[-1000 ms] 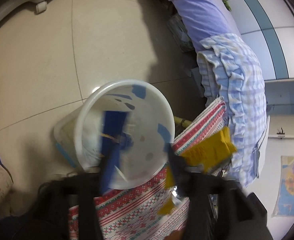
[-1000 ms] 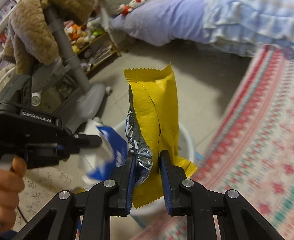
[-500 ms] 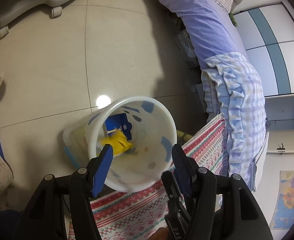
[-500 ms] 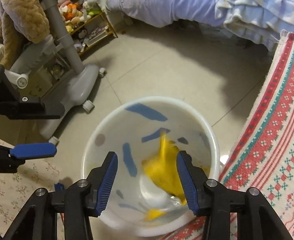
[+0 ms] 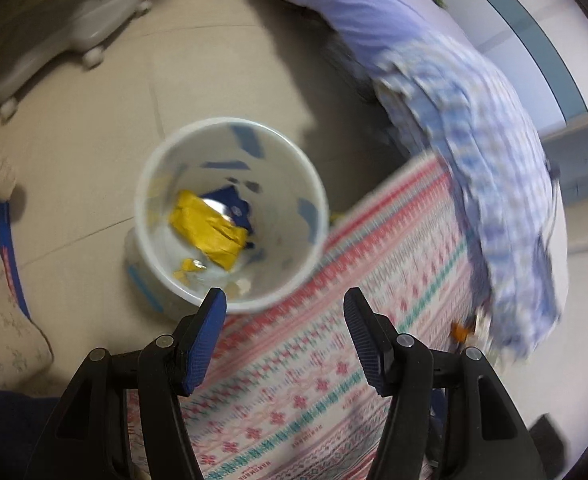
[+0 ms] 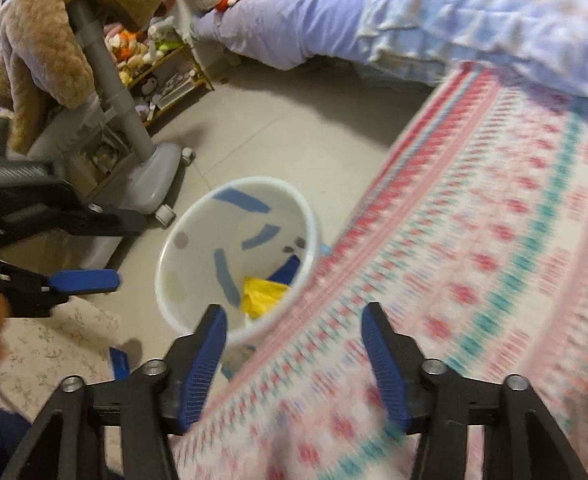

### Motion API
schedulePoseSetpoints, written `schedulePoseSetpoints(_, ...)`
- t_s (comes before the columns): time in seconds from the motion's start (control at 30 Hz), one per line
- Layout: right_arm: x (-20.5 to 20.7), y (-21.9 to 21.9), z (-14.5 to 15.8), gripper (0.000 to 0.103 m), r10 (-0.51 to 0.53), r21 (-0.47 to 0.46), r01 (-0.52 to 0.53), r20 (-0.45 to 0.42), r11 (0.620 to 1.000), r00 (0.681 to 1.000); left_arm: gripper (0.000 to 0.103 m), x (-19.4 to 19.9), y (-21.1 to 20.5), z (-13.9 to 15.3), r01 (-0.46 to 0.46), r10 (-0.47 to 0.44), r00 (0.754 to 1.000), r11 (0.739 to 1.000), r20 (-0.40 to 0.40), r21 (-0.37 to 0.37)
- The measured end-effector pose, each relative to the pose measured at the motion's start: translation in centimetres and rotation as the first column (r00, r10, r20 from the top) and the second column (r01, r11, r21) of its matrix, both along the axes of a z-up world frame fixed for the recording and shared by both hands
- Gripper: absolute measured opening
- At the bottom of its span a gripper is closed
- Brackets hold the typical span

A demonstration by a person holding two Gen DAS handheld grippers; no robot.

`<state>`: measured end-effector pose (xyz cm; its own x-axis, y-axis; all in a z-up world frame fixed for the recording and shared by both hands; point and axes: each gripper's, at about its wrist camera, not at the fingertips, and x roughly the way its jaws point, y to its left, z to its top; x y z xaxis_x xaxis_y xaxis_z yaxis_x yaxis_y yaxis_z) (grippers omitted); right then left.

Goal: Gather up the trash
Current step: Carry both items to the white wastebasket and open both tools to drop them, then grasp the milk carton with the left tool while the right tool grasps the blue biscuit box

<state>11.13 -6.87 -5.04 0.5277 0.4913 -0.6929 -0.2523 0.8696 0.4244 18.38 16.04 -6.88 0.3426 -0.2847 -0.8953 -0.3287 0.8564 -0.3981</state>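
Yellow wrapper and blue wrapper now lie in the bin; left gripper and right gripper gape empty, deposit complete.

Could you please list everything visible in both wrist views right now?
bin: one, white with blue marks, on floor at rug edge
yellow wrapper: one, yellow, inside bin
blue wrapper: one, blue, inside bin beside the yellow one
rug: one, red-teal pattern, floor
bed: one, lavender sheet, behind
plush dog: one, brown, draped on grey stand
left hand-held gripper: one, black-blue, open, empty
right hand-held gripper: one, black-blue, open, empty
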Motion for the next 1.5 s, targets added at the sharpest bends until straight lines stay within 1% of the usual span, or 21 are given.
schedulePoseSetpoints(0.13, -3.0, -5.6, 2.0, 0.069, -0.079, 0.052, 0.08, -0.03, 0.995, 0.996, 0.064, -1.2, -4.8, 1.4, 0.12, -0.122, 0.991, 0.992, 0.058, 0.03)
schedulePoseSetpoints(0.23, -5.2, -10.6, 2.9, 0.076, -0.19, 0.049, 0.192, -0.042, 0.98, 0.981, 0.064, -2.5, -9.5, 2.8, 0.274, -0.28, 0.953, 0.96, 0.117, 0.066)
schedulePoseSetpoints(0.3, -6.7, -13.8, 2.9, 0.077, -0.262, 0.035, 0.264, -0.043, 0.964, 0.964, 0.064, -3.4, -13.5, 3.3, 0.408, -0.423, 0.896, 0.904, 0.134, 0.126)
schedulePoseSetpoints(0.37, -8.0, -17.2, 2.0, 0.078, -0.345, 0.054, 0.348, -0.058, 0.936, 0.937, 0.064, -4.6, -16.8, 3.3, 0.488, -0.516, 0.846, 0.852, 0.138, 0.191)
schedulePoseSetpoints(0.43, -9.2, -20.5, 0.2, 0.078, -0.428, 0.107, 0.439, -0.117, 0.892, 0.896, 0.064, -5.2, -18.6, 3.1, 0.532, -0.562, 0.815, 0.822, 0.14, 0.203)
schedulePoseSetpoints(0.5, -10.1, -23.1, -1.3, 0.078, -0.49, 0.129, 0.515, -0.186, 0.847, 0.852, 0.064, -5.5, -20.9, 2.8, 0.602, -0.632, 0.764, 0.771, 0.132, 0.207)
schedulePoseSetpoints(0.6, -10.7, -25.4, -1.8, 0.078, -0.524, 0.151, 0.564, -0.237, 0.812, 0.818, 0.064, -5.7, -23.8, 2.4, 0.653, -0.699, 0.703, 0.708, 0.134, 0.27)
schedulePoseSetpoints(0.63, -10.9, -25.7, -1.7, 0.078, -0.527, 0.158, 0.569, -0.244, 0.807, 0.814, 0.064, -5.5, -24.8, 2.1, 0.67, -0.723, 0.68, 0.681, 0.126, 0.296)
schedulePoseSetpoints(0.67, -11.0, -26.0, -1.8, 0.078, -0.532, 0.165, 0.578, -0.254, 0.799, 0.808, 0.064, -5.3, -26.1, 1.6, 0.7, -0.758, 0.644, 0.639, 0.105, 0.319)
schedulePoseSetpoints(0.7, -11.0, -26.0, -1.8, 0.078, -0.536, 0.168, 0.585, -0.261, 0.794, 0.803, 0.064, -5.0, -27.3, 1.0, 0.724, -0.782, 0.617, 0.607, 0.087, 0.328)
schedulePoseSetpoints(0.77, -11.2, -26.3, -1.9, 0.078, -0.541, 0.172, 0.593, -0.272, 0.786, 0.796, 0.064, -4.5, -29.2, -0.3, 0.756, -0.812, 0.581, 0.561, 0.048, 0.336)
schedulePoseSetpoints(0.83, -11.4, -26.6, -1.9, 0.078, -0.546, 0.165, 0.597, -0.272, 0.785, 0.792, 0.064, -4.0, -30.7, -1.7, 0.77, -0.823, 0.568, 0.534, 0.007, 0.348)
schedulePoseSetpoints(0.93, -11.5, -27.6, -1.6, 0.078, -0.579, 0.114, 0.616, -0.244, 0.779, 0.778, 0.064, -3.7, -32.8, -3.3, 0.798, -0.854, 0.518, 0.466, -0.04, 0.382)
schedulePoseSetpoints(0.97, -11.5, -27.9, -1.6, 0.078, -0.588, 0.105, 0.621, -0.234, 0.777, 0.775, 0.068, -3.8, -33.3, -3.7, 0.791, -0.86, 0.509, 0.447, -0.044, 0.419)
schedulePoseSetpoints(1.03, -11.6, -28.8, -1.5, 0.078, -0.601, 0.09, 0.629, -0.221, 0.772, 0.768, 0.068, -4.0, -34.1, -4.3, 0.778, -0.871, 0.488, 0.404, -0.057, 0.482)
schedulePoseSetpoints(1.07, -11.5, -29.1, -1.4, 0.078, -0.604, 0.076, 0.63, -0.216, 0.773, 0.767, 0.068, -4.1, -34.4, -4.5, 0.772, -0.875, 0.48, 0.39, -0.059, 0.502)
schedulePoseSetpoints(1.13, -11.1, -29.5, -1.4, 0.078, -0.614, 0.033, 0.632, -0.204, 0.774, 0.763, 0.068, -3.9, -34.5, -4.9, 0.784, -0.879, 0.473, 0.387, -0.063, 0.485)
schedulePoseSetpoints(1.2, -10.5, -29.9, -1.6, 0.078, -0.623, -0.021, 0.631, -0.191, 0.775, 0.759, 0.067, -3.1, -34.2, -5.8, 0.806, -0.866, 0.493, 0.417, -0.085, 0.42)
schedulePoseSetpoints(1.33, -9.3, -30.2, -2.1, 0.078, -0.62, -0.031, 0.627, -0.203, 0.778, 0.758, 0.061, -2.5, -33.3, -5.7, 0.782, -0.846, 0.531, 0.463, -0.056, 0.418)
schedulePoseSetpoints(1.4, -8.9, -30.0, -2.1, 0.078, -0.618, -0.038, 0.624, -0.195, 0.781, 0.762, 0.06, -2.5, -32.5, -4.9, 0.774, -0.837, 0.546, 0.496, -0.019, 0.394)
schedulePoseSetpoints(1.5, -8.5, -29.6, -2.0, 0.078, -0.606, -0.035, 0.611, -0.186, 0.791, 0.774, 0.058, -2.7, -31.2, -4.1, 0.771, -0.825, 0.565, 0.53, 0.003, 0.354)
